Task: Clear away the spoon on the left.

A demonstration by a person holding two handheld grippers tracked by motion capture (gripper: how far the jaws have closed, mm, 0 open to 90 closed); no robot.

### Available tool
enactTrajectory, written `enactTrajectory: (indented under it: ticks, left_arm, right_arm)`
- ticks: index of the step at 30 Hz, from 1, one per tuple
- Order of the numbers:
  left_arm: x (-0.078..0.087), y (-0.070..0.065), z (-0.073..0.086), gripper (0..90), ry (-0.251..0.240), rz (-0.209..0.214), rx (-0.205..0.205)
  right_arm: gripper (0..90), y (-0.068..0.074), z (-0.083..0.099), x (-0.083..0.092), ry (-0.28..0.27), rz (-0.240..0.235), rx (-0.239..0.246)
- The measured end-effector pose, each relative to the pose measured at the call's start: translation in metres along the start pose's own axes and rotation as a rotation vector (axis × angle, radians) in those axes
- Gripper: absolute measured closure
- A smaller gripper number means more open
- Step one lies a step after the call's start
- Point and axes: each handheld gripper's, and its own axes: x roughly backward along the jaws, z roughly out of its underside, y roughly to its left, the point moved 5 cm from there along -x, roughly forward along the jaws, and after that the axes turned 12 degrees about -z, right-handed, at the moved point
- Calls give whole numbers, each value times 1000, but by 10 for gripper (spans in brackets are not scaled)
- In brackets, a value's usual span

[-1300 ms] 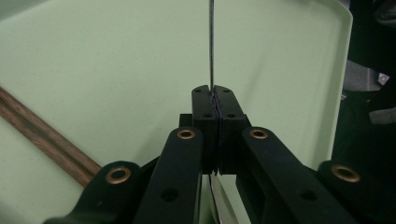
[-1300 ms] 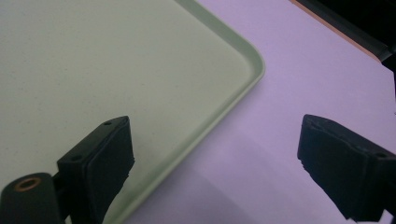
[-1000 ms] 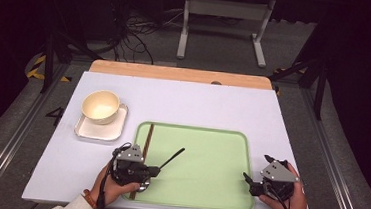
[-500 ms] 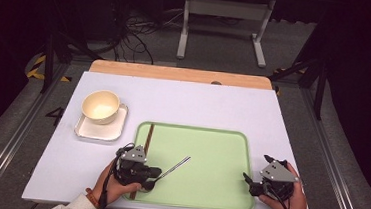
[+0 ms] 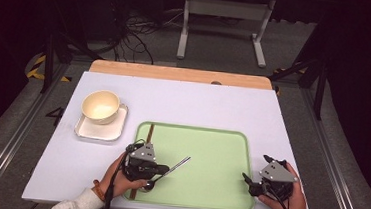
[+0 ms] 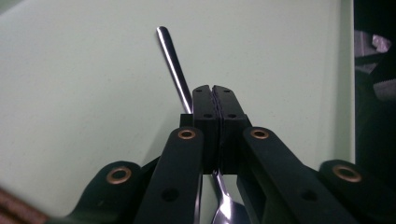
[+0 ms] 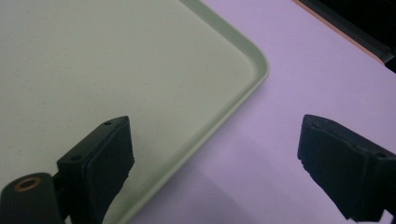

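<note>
- Gripping the spoon (image 6: pixel 173 65) near its neck, the left gripper (image 6: pixel 215 100) has its pads pinched together over the near left corner of the tray (image 5: pixel 220 147); the handle runs toward 1 o'clock, the bowl end toward the person.
- Nearer by far is the left hand; the right gripper (image 5: pixel 253 180), at 3 o'clock, stands wide open and empty astride the tray's rim.
- Counted: one spoon, one brown stick (image 5: pixel 148 131), one tray; at 11 o'clock, one bowl (image 5: pixel 100 105) on one plate (image 5: pixel 93 131).

glossy metal spoon (image 6: pixel 173 70), matt speckled green plastic tray (image 5: pixel 207 186), smooth lilac table (image 5: pixel 198 105), wooden chopstick (image 5: pixel 149 132)
</note>
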Motion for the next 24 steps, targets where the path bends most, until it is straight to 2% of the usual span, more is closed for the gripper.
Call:
enactTrajectory:
  ticks: [1, 3, 5, 6, 7, 9, 11, 19, 24]
  left_arm:
    - [0, 0, 0, 898, 0, 0, 0]
    - [-6, -5, -1, 897, 39, 7, -49]
    - [-9, -8, -1, 895, 62, 9, -82]
    - [-9, -8, -1, 891, 62, 9, -82]
    - [-11, -10, -1, 891, 82, 8, -105]
    - [-14, -11, 0, 884, 110, -15, -133]
    - [-14, -12, -1, 886, 110, -14, -131]
    - [-10, 0, 1, 890, 136, -88, -140]
    - [-4, 10, 5, 887, 150, -122, -117]
  right_arm:
    - [110, 0, 0, 0, 0, 0, 0]
    - [110, 0, 0, 0, -2, 0, 0]
    - [110, -1, 1, 0, 0, -1, -2]
    - [110, -1, 1, 0, 0, -1, -2]
    - [110, 0, 0, 0, 0, -1, -1]
    - [110, 0, 0, 0, 1, -4, 0]
    - [110, 1, 0, -1, 3, -3, 2]
    - [110, 1, 1, -2, 10, -8, 1]
    - [109, 1, 1, -2, 11, -12, -3]
